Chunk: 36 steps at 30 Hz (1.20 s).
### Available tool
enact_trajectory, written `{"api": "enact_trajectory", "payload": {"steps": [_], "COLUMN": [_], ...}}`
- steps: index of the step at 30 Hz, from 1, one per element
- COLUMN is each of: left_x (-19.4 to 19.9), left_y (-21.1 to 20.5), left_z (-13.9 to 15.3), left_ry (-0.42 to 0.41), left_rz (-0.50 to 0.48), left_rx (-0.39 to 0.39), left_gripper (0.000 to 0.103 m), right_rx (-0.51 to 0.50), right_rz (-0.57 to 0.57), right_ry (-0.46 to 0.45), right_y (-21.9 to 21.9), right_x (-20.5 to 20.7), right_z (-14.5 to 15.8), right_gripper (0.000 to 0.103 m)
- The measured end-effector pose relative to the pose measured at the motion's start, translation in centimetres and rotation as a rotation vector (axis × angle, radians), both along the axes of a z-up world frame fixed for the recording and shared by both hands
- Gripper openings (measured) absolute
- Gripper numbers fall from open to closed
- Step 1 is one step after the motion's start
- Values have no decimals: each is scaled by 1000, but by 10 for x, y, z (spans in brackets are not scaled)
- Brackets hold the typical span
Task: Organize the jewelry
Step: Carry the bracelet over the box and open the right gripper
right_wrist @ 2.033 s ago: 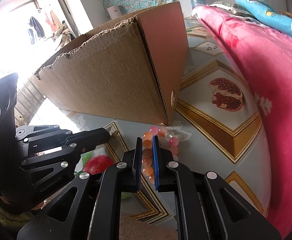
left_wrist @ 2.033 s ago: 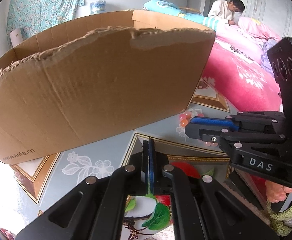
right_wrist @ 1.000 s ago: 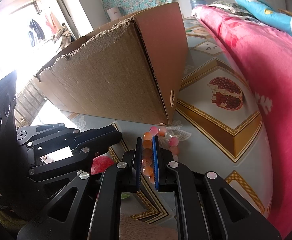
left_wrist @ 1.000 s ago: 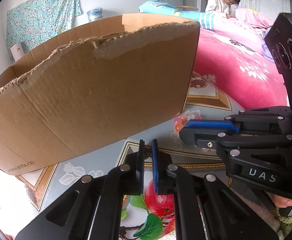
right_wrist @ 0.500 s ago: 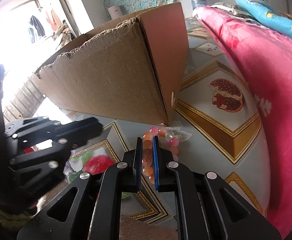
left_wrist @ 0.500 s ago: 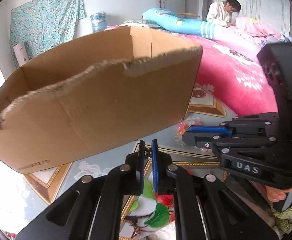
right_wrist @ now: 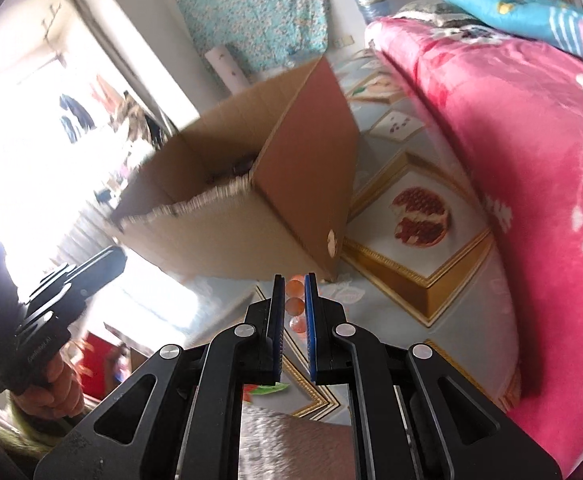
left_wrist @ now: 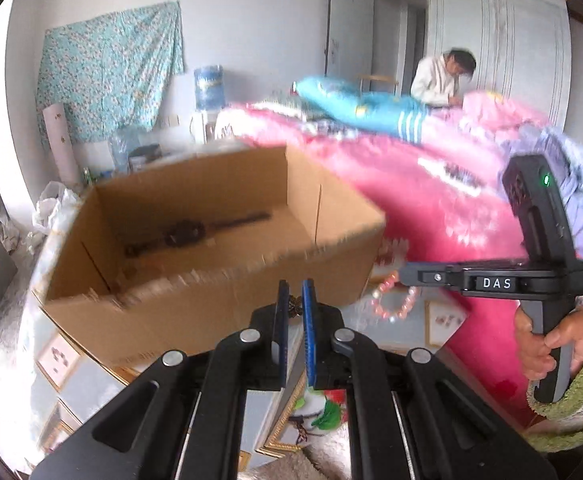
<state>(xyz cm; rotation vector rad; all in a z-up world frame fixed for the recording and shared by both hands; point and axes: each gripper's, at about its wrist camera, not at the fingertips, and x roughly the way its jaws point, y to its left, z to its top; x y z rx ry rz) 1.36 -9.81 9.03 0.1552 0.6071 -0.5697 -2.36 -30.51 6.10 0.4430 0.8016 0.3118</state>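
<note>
My left gripper (left_wrist: pixel 295 296) is shut on a small dark-gold piece of jewelry (left_wrist: pixel 294 305), held up in front of an open cardboard box (left_wrist: pixel 195 312). A dark watch-like item (left_wrist: pixel 187 234) lies inside the box. My right gripper (right_wrist: pixel 294 286) is shut on a pink and orange bead bracelet (right_wrist: pixel 294 306), which hangs from its tips in the left wrist view (left_wrist: pixel 395 304), lifted to the right of the box (right_wrist: pixel 291 184).
A pink flowered blanket (right_wrist: pixel 511 160) covers the bed on the right. The floor mat (right_wrist: pixel 419 216) has fruit pictures and gold frames. A person (left_wrist: pixel 443 76) sits at the far back. A blue cloth (left_wrist: pixel 107 76) hangs on the wall.
Both grippers have risen with their jewelry. The box now shows from above, with its inside in view. The bracelet has left the floor.
</note>
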Motion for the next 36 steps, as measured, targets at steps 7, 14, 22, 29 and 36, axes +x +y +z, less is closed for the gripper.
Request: {"api": "enact_trajectory", "payload": {"steps": [7, 14, 22, 29, 36], "left_x": [30, 106, 158, 180, 215], "left_y": [20, 20, 20, 18, -4], "left_z": [54, 58, 29, 14, -3], "left_ry": [-41, 109, 254, 317, 468], "left_rz": [-1, -12, 5, 2, -69], "left_rx": [-70, -57, -77, -59, -25], "left_gripper": [6, 6, 6, 6, 6], "right_rx": [-21, -38, -241, -367, -266], "right_rz": [-26, 130, 290, 252, 151], "right_ry": [-155, -211, 36, 31, -36], "right_y": [-10, 12, 60, 53, 25], "right_x": [6, 66, 140, 139, 133], "right_z": [74, 120, 78, 68, 80], "right_gripper": [8, 8, 8, 16, 20]}}
